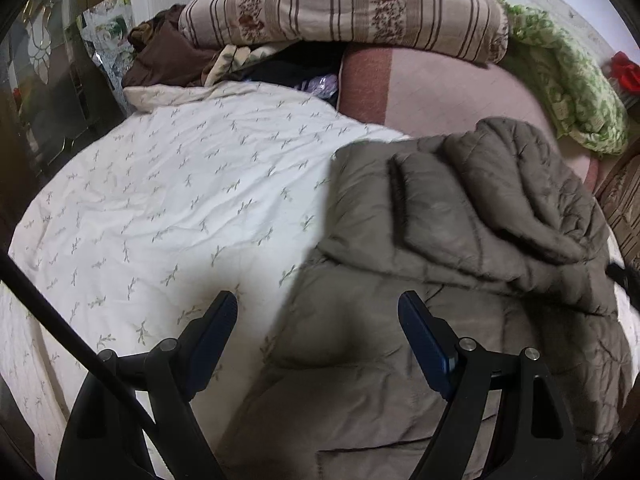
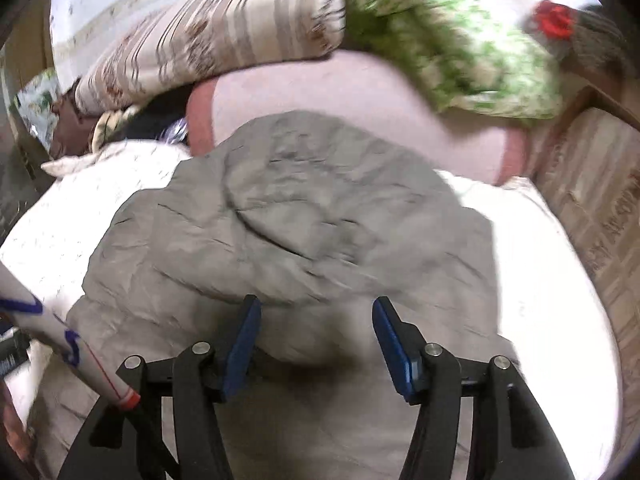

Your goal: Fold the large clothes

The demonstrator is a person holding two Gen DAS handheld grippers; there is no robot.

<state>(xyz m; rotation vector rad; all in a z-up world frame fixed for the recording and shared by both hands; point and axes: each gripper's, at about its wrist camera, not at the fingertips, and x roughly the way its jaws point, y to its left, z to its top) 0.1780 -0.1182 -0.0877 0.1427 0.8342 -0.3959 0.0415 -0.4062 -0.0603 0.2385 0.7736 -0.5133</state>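
A grey-brown quilted jacket (image 1: 460, 248) lies on the white leaf-print bedspread (image 1: 160, 200), with its upper part folded down over the body. My left gripper (image 1: 318, 306) is open and empty, just above the jacket's lower left edge. In the right wrist view the same jacket (image 2: 288, 232) fills the middle. My right gripper (image 2: 316, 312) is open and empty, hovering over the jacket's lower part. This view is motion-blurred.
A striped floral pillow (image 1: 340, 4) and a green floral quilt (image 1: 568, 80) lie at the head of the bed on a pink blanket (image 1: 440, 88). Brown clothes (image 1: 164, 56) are piled at the back left. A cardboard box (image 2: 592, 200) stands at the right.
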